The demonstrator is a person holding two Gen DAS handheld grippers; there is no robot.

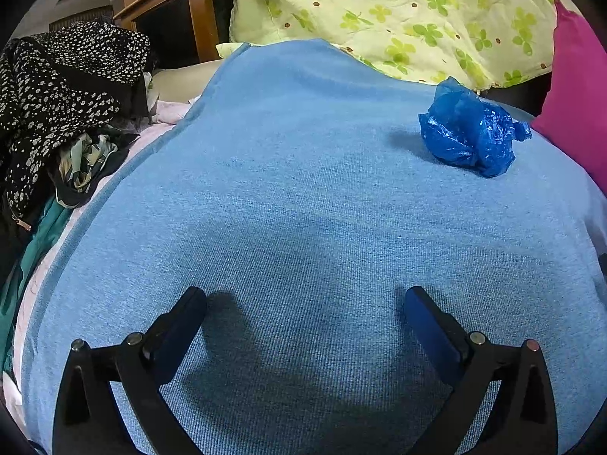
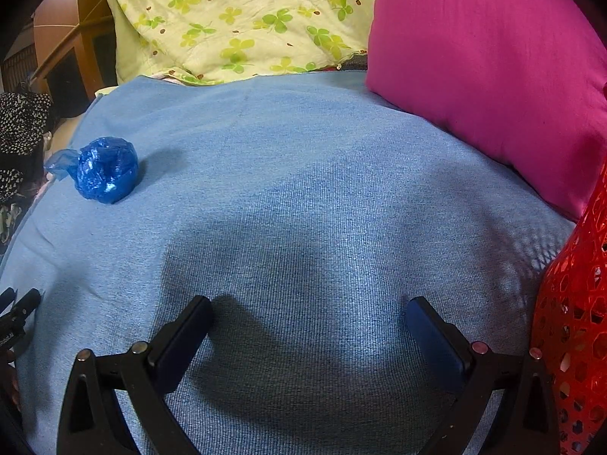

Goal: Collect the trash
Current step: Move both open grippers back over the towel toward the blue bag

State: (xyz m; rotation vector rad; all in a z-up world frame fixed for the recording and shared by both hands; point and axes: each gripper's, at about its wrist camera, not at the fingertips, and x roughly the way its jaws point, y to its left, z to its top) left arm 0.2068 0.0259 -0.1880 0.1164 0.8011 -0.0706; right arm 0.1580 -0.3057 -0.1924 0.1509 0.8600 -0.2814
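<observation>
Clearly both hand-held grippers, left [image 1: 305, 297] and right [image 2: 309, 307], gape wide and empty; the crumpled blue plastic bag [image 1: 470, 127] on the blue bed cover [image 1: 303, 189] could squash and slip from a shallow pinch.

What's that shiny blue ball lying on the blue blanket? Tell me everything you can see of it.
The blue plastic bag is crumpled into a rough ball of thin, glossy, wrinkled film, with a loose tail sticking out at one side. It lies alone on the light blue blanket, casting a soft shadow, near the flowered quilt and the pink pillow. Nothing else touches it. Both tools are open and well short of it.
</observation>
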